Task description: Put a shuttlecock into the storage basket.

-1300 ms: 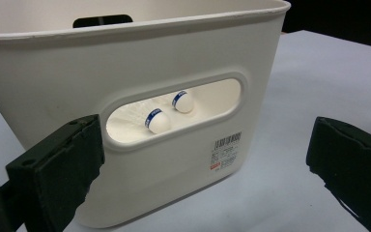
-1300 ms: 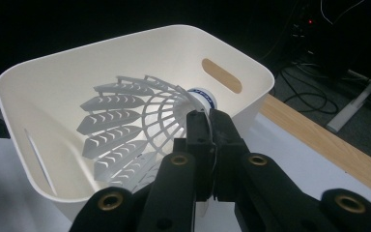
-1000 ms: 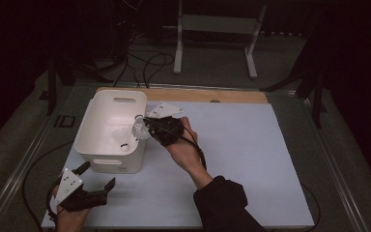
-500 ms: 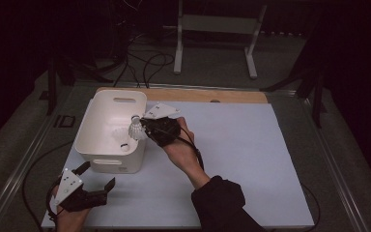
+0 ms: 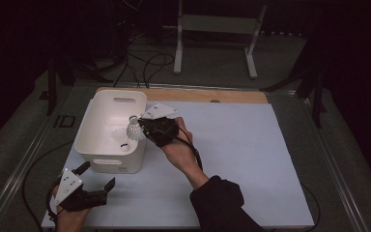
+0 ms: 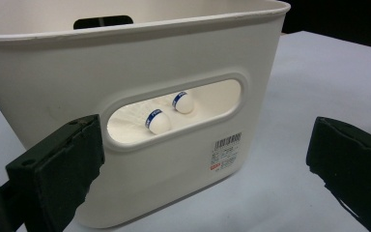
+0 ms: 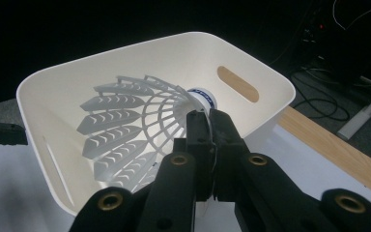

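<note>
Shuttlecock (image 5: pixel 134 129): white plastic skirt, white cork with a blue band; held over the open top of the bin, at its right rim, skirt towards the bin's inside in the high view. In the right gripper view (image 7: pixel 140 130) the skirt fans left, cork up and right.
Right gripper (image 5: pixel 147 129): fingers (image 7: pixel 200 130) narrow, clamped on the skirt's edge just below the cork; the hand reaches in from the right side of the bin.
Bin (image 5: pixel 92 126): white plastic tub with slot handles at both ends, standing on the left part of the counter; a barcode label on its near wall (image 6: pixel 226 151).
Bin contents: two more shuttlecocks lying inside; their corks (image 6: pixel 158 121) show through the near handle slot, each with a blue band.
Left gripper (image 5: pixel 96 180): low at the near left corner of the counter, fingers (image 6: pixel 60 164) wide apart, nothing between them; pointed at the bin's near wall, apart from it.
Counter (image 5: pixel 251 159): pale sheet over it, a wooden strip along the far edge.
</note>
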